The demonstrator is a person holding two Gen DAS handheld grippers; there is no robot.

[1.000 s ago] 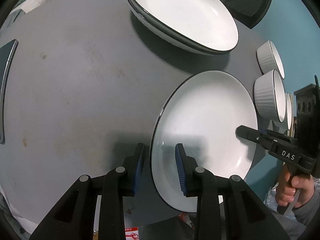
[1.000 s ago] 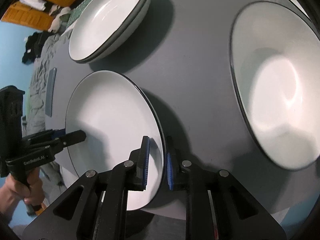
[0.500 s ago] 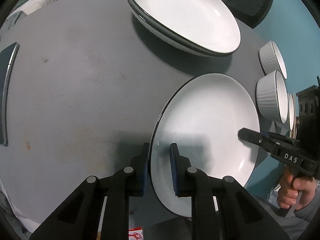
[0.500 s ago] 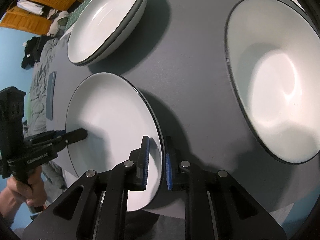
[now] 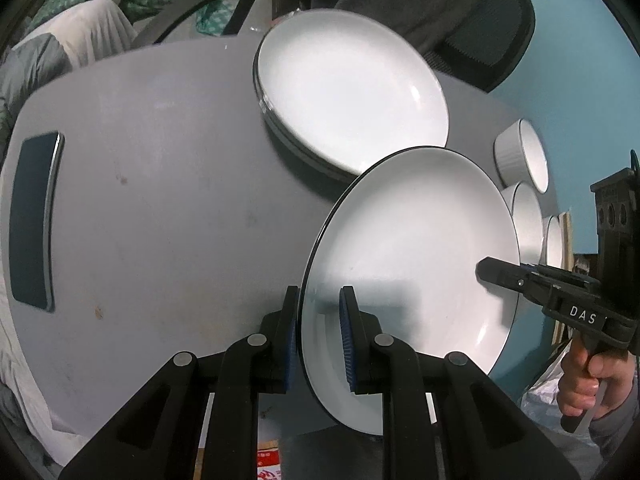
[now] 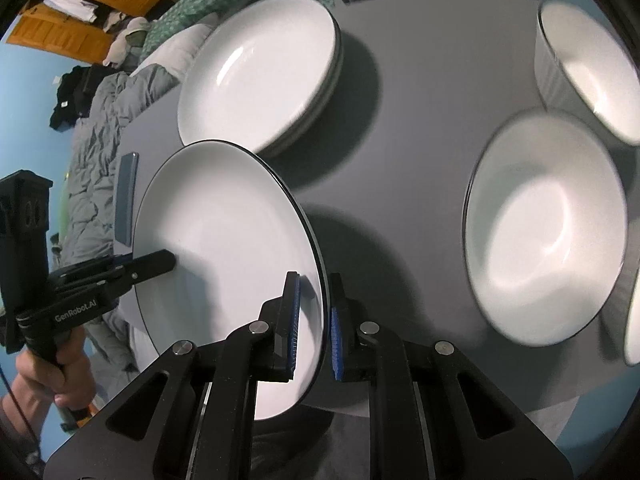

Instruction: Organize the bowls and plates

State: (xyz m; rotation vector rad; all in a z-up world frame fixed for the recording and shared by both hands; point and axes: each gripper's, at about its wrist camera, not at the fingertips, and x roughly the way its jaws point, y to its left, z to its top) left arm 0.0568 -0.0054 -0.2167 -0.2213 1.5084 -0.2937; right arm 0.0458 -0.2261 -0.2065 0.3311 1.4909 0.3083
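- Plate (image 5: 416, 248), white with a thin dark rim, is held clear of the grey counter (image 5: 160, 184) at the near edge, tilted, with its shadow on the counter beneath it in the right wrist view.
- Left gripper (image 5: 318, 336) is clamped on the plate's left rim, one blue pad above and one below.
- Right gripper (image 6: 314, 320) is clamped on the opposite rim in the same way, so the plate hangs between both hands.
- Stack of plates (image 5: 352, 92) sits further back on the counter, just beyond the held plate; it appears to be two deep, judging from the doubled rim.
- Ribbed white bowls (image 5: 522, 158) stand in a row along the right side, and a large shallow bowl (image 6: 546, 220) lies to the right of the held plate.
- Phone (image 5: 34, 220), dark and flat, lies at the far left of the counter, well apart from the crockery.
- Step in hand, as a judgement: the lift of a loose plate, most likely to add it to the stack.
- Next move calls for carrying the plate level over the stack, both hands moving together so the rim does not slip, then lowering it centred before either gripper lets go.
- Risk: uneven travel of the two hands could twist the plate out of the pads.
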